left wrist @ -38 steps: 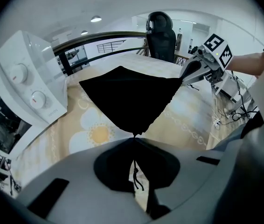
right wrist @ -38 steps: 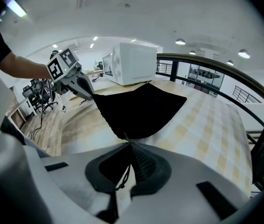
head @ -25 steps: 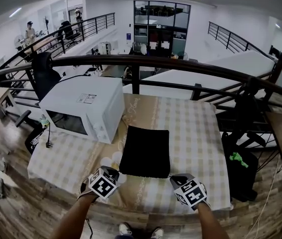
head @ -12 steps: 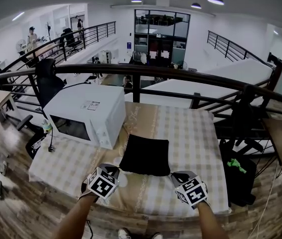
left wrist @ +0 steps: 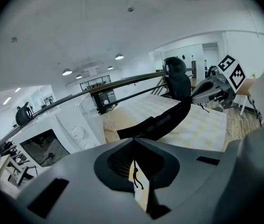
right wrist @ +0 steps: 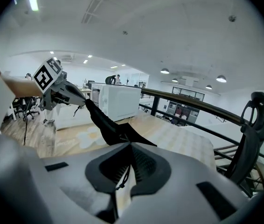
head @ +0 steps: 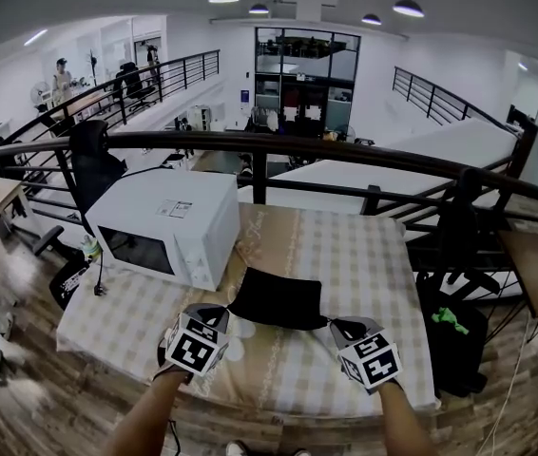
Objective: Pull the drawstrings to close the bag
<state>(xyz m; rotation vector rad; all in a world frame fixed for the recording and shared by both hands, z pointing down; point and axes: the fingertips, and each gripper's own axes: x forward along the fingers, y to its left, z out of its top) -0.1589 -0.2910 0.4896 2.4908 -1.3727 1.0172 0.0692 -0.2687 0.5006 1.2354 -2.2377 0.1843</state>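
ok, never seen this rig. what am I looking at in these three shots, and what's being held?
There is no robot here. A person holds a pair of hand tongs in each hand, and the cubes with square markers are part of them. The wide shot comes from a camera on the person's head, looking down at the left tongs and the right tongs. The other two shots come from a camera riding on each pair, looking along its jaws.

On the table with the checked cloth are a white microwave and a black bag, which stretches between the two pairs. Both pairs are shut, each pinching a thin black cord of the bag: the left drawstring and the right drawstring dangle just behind the closed tips.
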